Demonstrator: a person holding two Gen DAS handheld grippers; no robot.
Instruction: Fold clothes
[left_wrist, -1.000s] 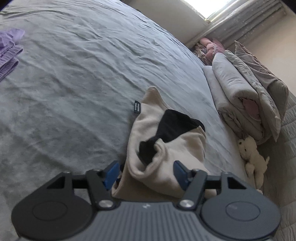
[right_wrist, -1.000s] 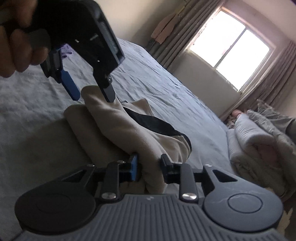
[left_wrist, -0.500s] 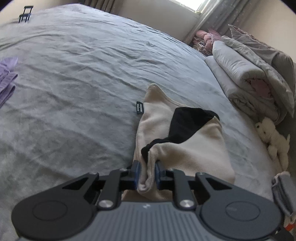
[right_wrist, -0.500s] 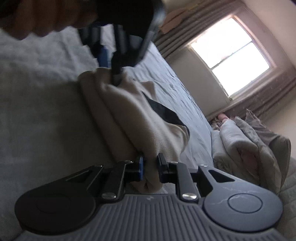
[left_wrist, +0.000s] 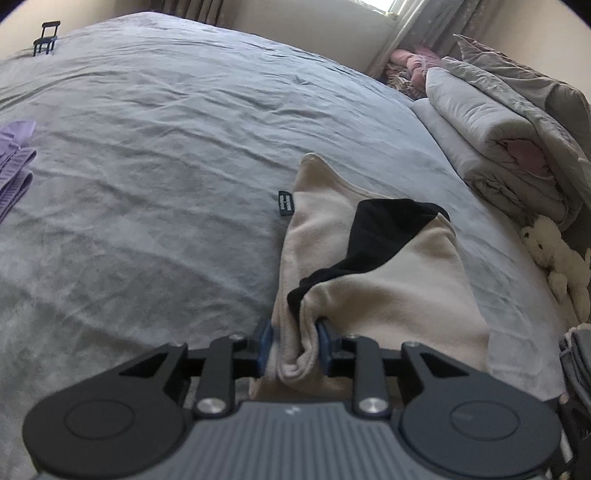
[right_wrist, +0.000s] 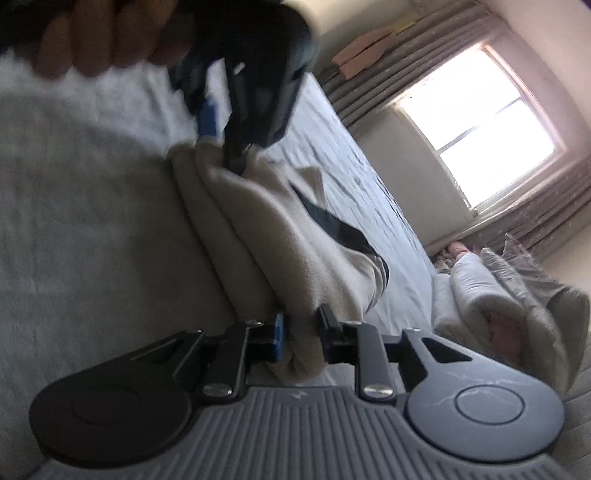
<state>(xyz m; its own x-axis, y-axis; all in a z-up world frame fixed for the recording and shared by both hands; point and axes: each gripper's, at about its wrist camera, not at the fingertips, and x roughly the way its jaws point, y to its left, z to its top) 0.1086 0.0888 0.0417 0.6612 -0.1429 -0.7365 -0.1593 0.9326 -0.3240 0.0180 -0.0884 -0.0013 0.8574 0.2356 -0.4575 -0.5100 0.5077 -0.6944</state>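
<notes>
Between the blue pads of the left tool a bunched corner of the beige garment is gripped; the jaws have just been opening a little, yet the pads are still seen pressed against a thick roll of cloth. A second corner of that garment is clamped in the same way by the right tool, whose jaws have likewise just been easing apart while fabric fills the narrow gap between them.

Ahead of both tools the garment is laid on the grey bed, stretched away from the pads in a long, partly doubled strip. In the right wrist view the left tool is seen at the far corner, held by a hand, so the near edge is spanned by the 2 grips.

The piece is judged to be soft, fleecy and light, with no stiffness at all; it is expected to sag and slump wherever it is not carried. Slipping is thought unlikely on such a napped surface, and nothing fragile is involved. A hold at the 2 corners of 1 edge is judged best, so that the layers hang evenly.

The cloth is pale beige with a black panel across its middle, and a small dark label is seen projecting from its left edge.
</notes>
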